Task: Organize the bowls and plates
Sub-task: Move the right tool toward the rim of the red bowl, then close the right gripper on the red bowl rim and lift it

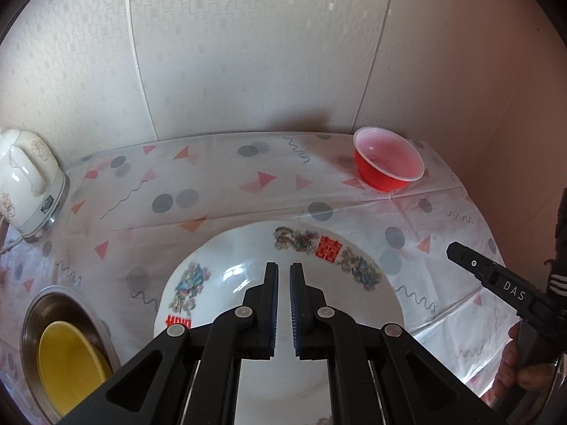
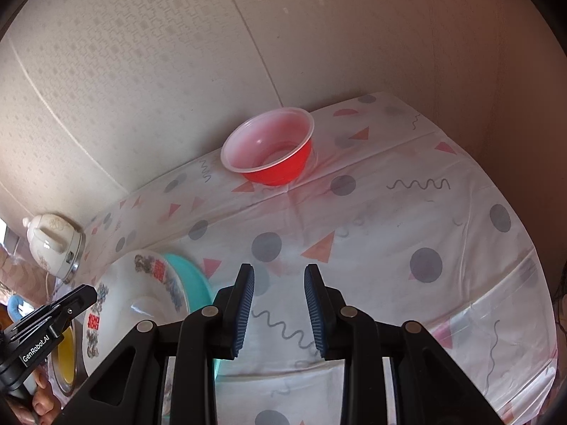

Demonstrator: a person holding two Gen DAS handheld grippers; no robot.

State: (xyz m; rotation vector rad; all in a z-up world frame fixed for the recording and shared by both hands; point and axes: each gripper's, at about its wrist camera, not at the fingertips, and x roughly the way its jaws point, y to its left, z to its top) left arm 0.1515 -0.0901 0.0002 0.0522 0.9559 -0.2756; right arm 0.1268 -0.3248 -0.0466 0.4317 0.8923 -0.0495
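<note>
While my left gripper [image 1: 284,276], jaws nearly together and empty, hangs over the white plate [image 1: 248,255], my right gripper [image 2: 279,283], jaws apart and empty, faces the red bowl [image 2: 280,163] at the table's far edge. Step, I judge: fetching the bowl; next calls for reaching farther.

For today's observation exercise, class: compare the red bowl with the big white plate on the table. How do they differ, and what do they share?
1. The red bowl is plain red outside with a pale inside; the white plate carries printed motifs and red characters.
2. The bowl is deep and narrow; the plate is wide and shallow.
3. The bowl stands alone by the wall; the plate rests on a teal dish.

Both are round, upright and empty.
</note>
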